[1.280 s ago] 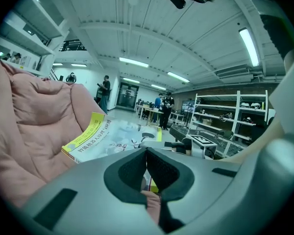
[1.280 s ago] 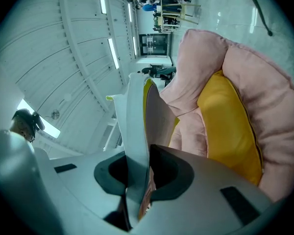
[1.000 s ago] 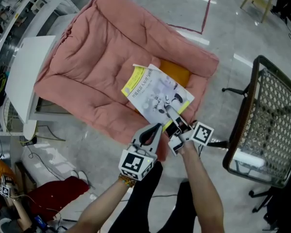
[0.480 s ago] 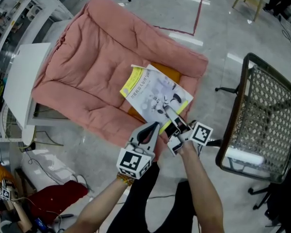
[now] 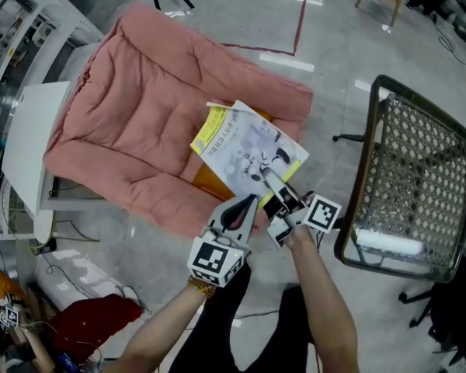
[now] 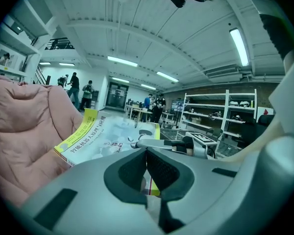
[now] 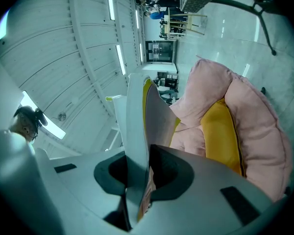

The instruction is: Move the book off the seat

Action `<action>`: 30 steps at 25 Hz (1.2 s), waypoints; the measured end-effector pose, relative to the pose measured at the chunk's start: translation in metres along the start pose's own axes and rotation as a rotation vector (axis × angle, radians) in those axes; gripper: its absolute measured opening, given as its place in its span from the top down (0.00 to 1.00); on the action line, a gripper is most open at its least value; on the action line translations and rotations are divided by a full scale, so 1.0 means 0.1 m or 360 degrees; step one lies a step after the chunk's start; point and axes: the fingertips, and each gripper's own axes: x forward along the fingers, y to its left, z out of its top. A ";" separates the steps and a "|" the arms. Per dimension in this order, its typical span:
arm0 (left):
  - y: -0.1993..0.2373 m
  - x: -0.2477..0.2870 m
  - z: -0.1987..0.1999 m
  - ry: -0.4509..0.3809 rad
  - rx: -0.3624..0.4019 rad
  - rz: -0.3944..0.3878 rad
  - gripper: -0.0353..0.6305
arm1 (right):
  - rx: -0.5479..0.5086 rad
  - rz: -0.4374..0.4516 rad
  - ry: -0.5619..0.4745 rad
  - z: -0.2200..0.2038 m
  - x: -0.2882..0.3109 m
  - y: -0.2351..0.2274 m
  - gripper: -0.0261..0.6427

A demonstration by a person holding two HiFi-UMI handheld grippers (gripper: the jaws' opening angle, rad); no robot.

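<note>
**Book drawn back toward the seat's near edge**

Both claws and the book (image 5: 245, 150) have pulled nearward across the pink cushion (image 5: 132, 115), baring more of the orange pad (image 5: 208, 182) at the book's near left edge. The left claw (image 5: 251, 202) is clenched on the book's near edge, with a thin sliver of cover between its pads. The right claw (image 5: 266, 176) grasps the near right corner, pages pinched flat. The cover is glossy and pale with a yellow band along one edge. The cushion is quilted and plump. A black wire-mesh chair (image 5: 408, 169) stands to the right.

book (image 5: 245, 150) lifted, shifted toward seat (image 5: 140, 123) edge
</note>
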 end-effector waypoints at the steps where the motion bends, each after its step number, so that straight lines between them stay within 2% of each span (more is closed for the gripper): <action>1: -0.04 0.02 0.00 -0.0002 0.0000 -0.0009 0.93 | 0.0000 -0.0002 -0.0007 0.03 -0.04 0.01 0.85; 30: -0.73 0.37 0.13 0.0006 0.0064 -0.0156 0.93 | -0.0060 0.0016 -0.0211 0.69 -0.81 0.26 0.85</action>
